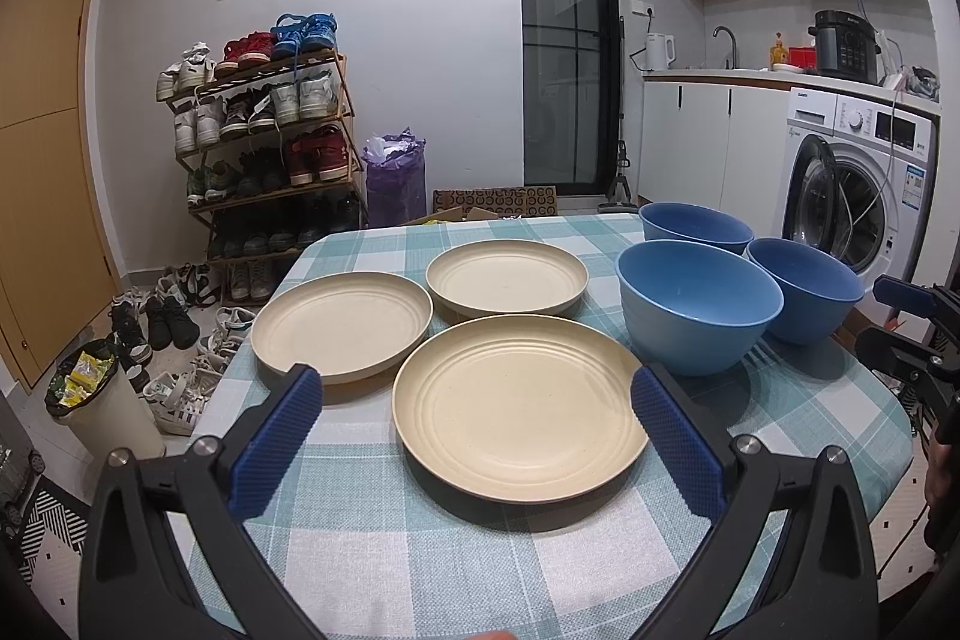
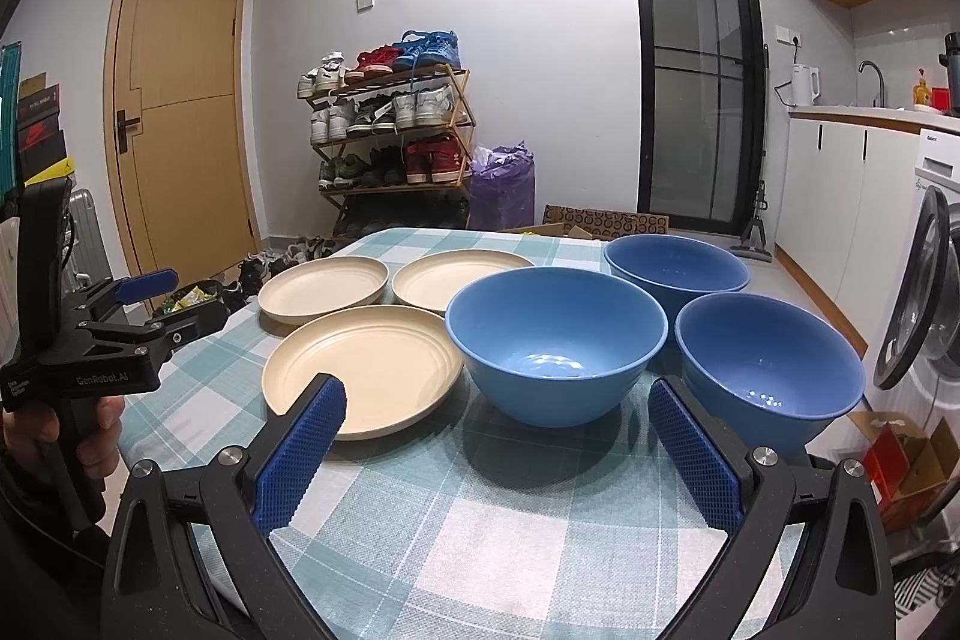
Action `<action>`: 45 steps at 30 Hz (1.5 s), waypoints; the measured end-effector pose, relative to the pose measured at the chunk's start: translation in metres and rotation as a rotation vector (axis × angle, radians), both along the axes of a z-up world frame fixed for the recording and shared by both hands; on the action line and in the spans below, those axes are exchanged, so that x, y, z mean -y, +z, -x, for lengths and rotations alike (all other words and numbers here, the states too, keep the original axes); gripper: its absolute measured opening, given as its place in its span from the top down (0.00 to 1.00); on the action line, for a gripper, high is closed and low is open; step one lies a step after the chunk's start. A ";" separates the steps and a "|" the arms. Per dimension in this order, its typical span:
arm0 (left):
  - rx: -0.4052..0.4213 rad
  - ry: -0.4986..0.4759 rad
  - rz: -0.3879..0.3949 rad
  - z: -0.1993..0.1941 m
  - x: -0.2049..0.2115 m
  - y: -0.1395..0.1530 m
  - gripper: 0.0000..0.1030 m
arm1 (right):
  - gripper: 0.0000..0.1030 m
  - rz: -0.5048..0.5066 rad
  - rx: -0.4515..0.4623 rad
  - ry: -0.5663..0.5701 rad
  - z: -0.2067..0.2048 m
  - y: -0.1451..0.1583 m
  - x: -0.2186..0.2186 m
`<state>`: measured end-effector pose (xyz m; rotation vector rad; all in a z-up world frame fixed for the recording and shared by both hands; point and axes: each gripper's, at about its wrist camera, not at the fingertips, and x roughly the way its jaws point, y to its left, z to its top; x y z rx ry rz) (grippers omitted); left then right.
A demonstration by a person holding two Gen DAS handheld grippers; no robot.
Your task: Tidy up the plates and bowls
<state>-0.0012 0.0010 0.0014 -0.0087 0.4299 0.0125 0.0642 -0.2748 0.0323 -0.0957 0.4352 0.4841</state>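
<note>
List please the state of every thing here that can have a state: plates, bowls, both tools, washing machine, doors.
Three beige plates: upright, empty, side by side, unstacked.
Three blue bowls: upright, empty, unstacked.
Left tool: open, holding nothing.
Right tool: open, holding nothing.
Washing machine door: open.
Wooden door: closed.
Rubbish bin: filled with wrappers.

Three plates [image 1: 521, 406] and three bowls [image 1: 699, 304] sit on the counter [image 1: 480, 550].
Plates cluster left, bowls right, each with one in front and two behind; a shoe rack [image 1: 270, 148] stands beyond.
</note>
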 end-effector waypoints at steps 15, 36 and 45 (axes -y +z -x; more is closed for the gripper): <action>-0.006 0.002 -0.005 -0.001 0.001 -0.003 0.00 | 0.00 0.001 -0.002 -0.001 0.000 0.000 -0.001; -0.048 -0.023 -0.023 -0.015 -0.001 -0.003 0.00 | 0.00 -0.031 -0.022 -0.032 -0.017 0.017 0.017; -0.014 -0.017 -0.042 -0.028 -0.008 0.009 0.00 | 0.00 -0.025 -0.017 0.007 -0.033 0.030 0.012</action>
